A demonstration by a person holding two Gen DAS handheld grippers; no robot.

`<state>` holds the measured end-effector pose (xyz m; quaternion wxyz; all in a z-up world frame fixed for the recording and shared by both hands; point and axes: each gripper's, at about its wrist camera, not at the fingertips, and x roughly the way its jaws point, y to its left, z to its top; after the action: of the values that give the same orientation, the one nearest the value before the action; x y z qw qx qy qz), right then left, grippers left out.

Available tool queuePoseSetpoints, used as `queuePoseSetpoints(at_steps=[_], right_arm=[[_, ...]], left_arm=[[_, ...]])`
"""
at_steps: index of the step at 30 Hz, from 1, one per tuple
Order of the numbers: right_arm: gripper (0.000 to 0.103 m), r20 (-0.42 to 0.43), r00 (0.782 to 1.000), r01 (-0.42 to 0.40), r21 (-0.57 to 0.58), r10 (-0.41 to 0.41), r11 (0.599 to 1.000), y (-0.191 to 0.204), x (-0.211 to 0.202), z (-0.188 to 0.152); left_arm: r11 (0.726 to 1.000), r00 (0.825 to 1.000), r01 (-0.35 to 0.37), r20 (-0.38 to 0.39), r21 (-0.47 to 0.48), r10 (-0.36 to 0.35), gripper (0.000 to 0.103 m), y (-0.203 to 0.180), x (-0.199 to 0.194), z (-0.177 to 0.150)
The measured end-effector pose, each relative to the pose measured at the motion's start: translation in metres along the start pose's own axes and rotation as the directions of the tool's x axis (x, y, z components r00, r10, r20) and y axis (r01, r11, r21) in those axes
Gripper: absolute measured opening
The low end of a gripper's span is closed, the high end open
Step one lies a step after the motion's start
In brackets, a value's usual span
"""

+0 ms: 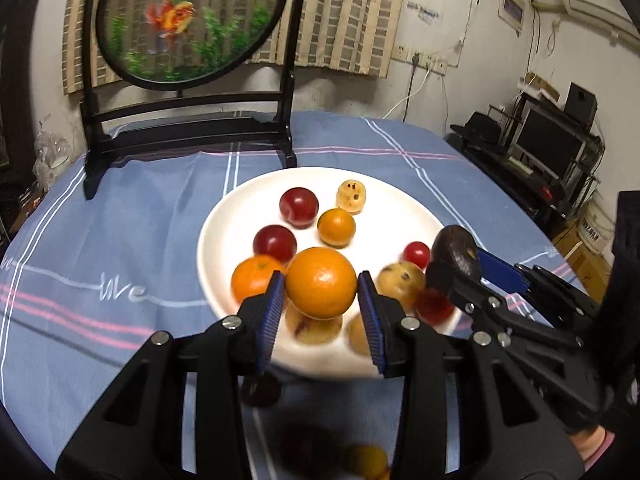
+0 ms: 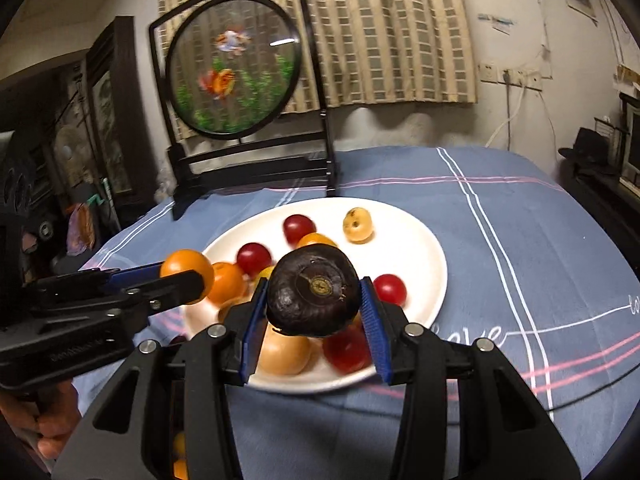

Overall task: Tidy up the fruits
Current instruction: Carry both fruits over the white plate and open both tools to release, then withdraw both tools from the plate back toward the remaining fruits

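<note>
i've got an orange [image 1: 321, 282] clamped in the left gripper [image 1: 322, 304], a dark water chestnut [image 2: 312, 295] in the right gripper [image 2: 314, 320], both over the white plate [image 2: 420, 248]; next, a free spot to set each down.

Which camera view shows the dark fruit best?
The right wrist view: the dark fruit sits centred between the right gripper pads, stem scar facing. The left wrist view shows it sideways, near the edge.

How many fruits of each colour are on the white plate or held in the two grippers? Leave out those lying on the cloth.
Red fruits: 4
Orange fruits: 3, one in the left gripper
Pale yellow fruits: 4
Dark brown fruit: 1, in the right gripper
Total: 12
</note>
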<state>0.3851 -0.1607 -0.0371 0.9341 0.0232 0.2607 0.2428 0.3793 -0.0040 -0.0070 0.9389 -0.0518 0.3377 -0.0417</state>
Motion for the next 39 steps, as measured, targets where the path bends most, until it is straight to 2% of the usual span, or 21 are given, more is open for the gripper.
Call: queuePoseSetpoints(at_steps=[4, 8, 11, 12, 13, 14, 15, 16, 19, 22, 24, 27, 28, 31, 34, 39], right_arm=[[0.045, -0.014, 1.000, 0.001, 0.016, -0.001, 1.000, -0.010, 0.009, 0.004], [0.045, -0.038, 0.999, 0.001, 0.015, -0.001, 1.000, -0.012, 0.021, 0.008], [0.047, -0.061, 0.998, -0.009, 0.014, 0.010, 1.000, -0.011, 0.026, 0.008], [0.047, -0.059, 0.998, -0.013, 0.014, 0.014, 1.000, -0.011, 0.026, 0.009], [0.056, -0.056, 0.998, -0.013, 0.010, 0.014, 1.000, -0.011, 0.026, 0.010], [0.062, -0.051, 0.999, -0.009, 0.012, 0.009, 1.000, -0.011, 0.024, 0.011], [0.062, -0.043, 0.999, -0.011, 0.017, 0.012, 1.000, -0.011, 0.020, 0.011], [0.062, -0.043, 0.999, -0.018, 0.018, 0.018, 1.000, -0.012, 0.017, 0.012], [0.062, -0.025, 0.999, -0.042, 0.024, 0.043, 0.999, -0.009, -0.001, 0.016], [0.062, -0.062, 0.991, -0.122, 0.008, 0.123, 0.992, 0.002, -0.021, 0.016], [0.062, -0.116, 0.982, -0.154, -0.024, 0.150, 0.988, 0.014, -0.031, 0.008], [0.062, -0.189, 0.969, -0.175, -0.069, 0.159, 0.982, 0.030, -0.039, -0.011], [0.062, -0.232, 0.958, -0.193, -0.098, 0.166, 0.976, 0.038, -0.040, -0.020], [0.062, -0.319, 0.937, -0.213, -0.210, 0.139, 0.954, 0.058, -0.043, -0.042], [0.058, -0.353, 0.925, -0.239, -0.257, 0.139, 0.936, 0.065, -0.052, -0.055], [0.055, -0.386, 0.909, -0.263, -0.235, 0.159, 0.936, 0.061, -0.055, -0.059]], left_arm=[[1.000, 1.000, -0.007, -0.028, -0.004, 0.007, 0.038, 0.001, 0.022, 0.010], [1.000, 0.998, -0.027, -0.056, -0.011, 0.027, 0.038, 0.006, 0.031, 0.013], [0.999, 0.997, -0.016, -0.074, -0.032, 0.014, 0.041, 0.010, 0.032, 0.013], [0.999, 0.998, -0.019, -0.066, -0.037, 0.017, 0.050, 0.011, 0.030, 0.014], [0.999, 0.998, -0.025, -0.055, -0.042, 0.022, 0.059, 0.011, 0.026, 0.014], [0.997, 0.998, -0.048, -0.040, -0.053, 0.046, 0.064, 0.013, 0.020, 0.014], [0.997, 0.998, -0.050, -0.031, -0.060, 0.048, 0.074, 0.015, 0.015, 0.014], [0.996, 0.999, -0.040, -0.011, -0.083, 0.039, 0.080, 0.020, 0.004, 0.013], [0.990, 0.998, -0.046, 0.025, -0.134, 0.050, 0.088, 0.035, -0.024, 0.008], [0.985, 0.994, -0.072, 0.071, -0.157, 0.084, 0.096, 0.050, -0.054, -0.006], [0.980, 0.990, -0.092, 0.091, -0.177, 0.110, 0.098, 0.059, -0.068, -0.023], [0.969, 0.985, -0.142, 0.066, -0.203, 0.159, 0.098, 0.070, -0.075, -0.044], [0.965, 0.983, -0.156, 0.061, -0.210, 0.172, 0.098, 0.073, -0.077, -0.048], [0.953, 0.979, -0.173, 0.060, -0.249, 0.193, 0.098, 0.080, -0.082, -0.053], [0.945, 0.979, -0.175, 0.056, -0.275, 0.197, 0.098, 0.085, -0.082, -0.053], [0.948, 0.976, -0.186, 0.061, -0.258, 0.208, 0.098, 0.081, -0.084, -0.052]])
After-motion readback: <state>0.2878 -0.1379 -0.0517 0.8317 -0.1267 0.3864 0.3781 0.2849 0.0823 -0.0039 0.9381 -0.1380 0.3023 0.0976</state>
